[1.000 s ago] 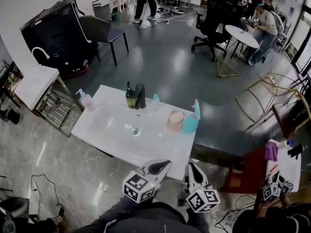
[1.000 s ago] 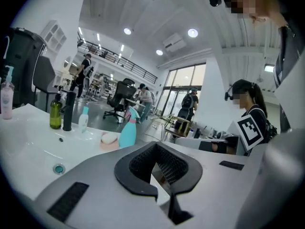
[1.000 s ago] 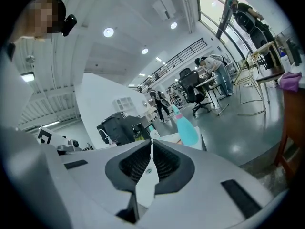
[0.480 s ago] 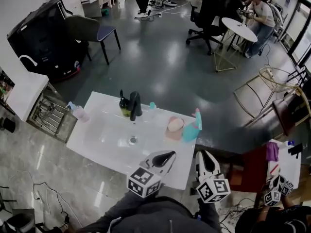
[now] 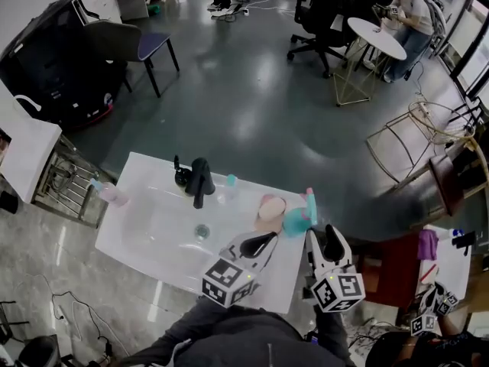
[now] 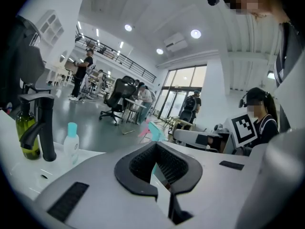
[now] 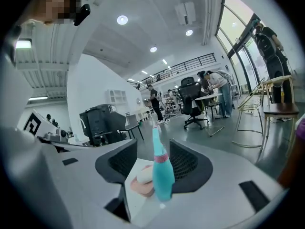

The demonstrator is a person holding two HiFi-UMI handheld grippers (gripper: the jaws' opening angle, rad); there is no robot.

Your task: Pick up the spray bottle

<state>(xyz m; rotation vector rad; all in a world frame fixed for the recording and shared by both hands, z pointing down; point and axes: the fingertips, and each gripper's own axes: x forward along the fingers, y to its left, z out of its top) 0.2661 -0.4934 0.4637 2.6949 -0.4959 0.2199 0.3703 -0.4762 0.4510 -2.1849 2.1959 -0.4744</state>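
Teal spray bottle with a pink collar [image 5: 299, 217] stands near the 3 o'clock edge of the white sink counter [image 5: 137, 232], just beside a pink round dish [image 5: 269, 207] at its 9 o'clock. Bare grey floor lies beyond at 12 o'clock. The right gripper [image 5: 324, 237] is released, its jaws opening, framing the bottle without pressing it. The left gripper [image 5: 260, 243] is clenched on nothing. Both grippers hide the counter's 6 o'clock edge, and the bottle's trigger is too small to make out.

No readable words, brands or numbers anywhere. Only black-and-white square code patterns on the left marker cube [image 5: 227, 283] and the right marker cube [image 5: 338, 291]. Label on the small clear bottle [image 6: 71, 146] too small to read.
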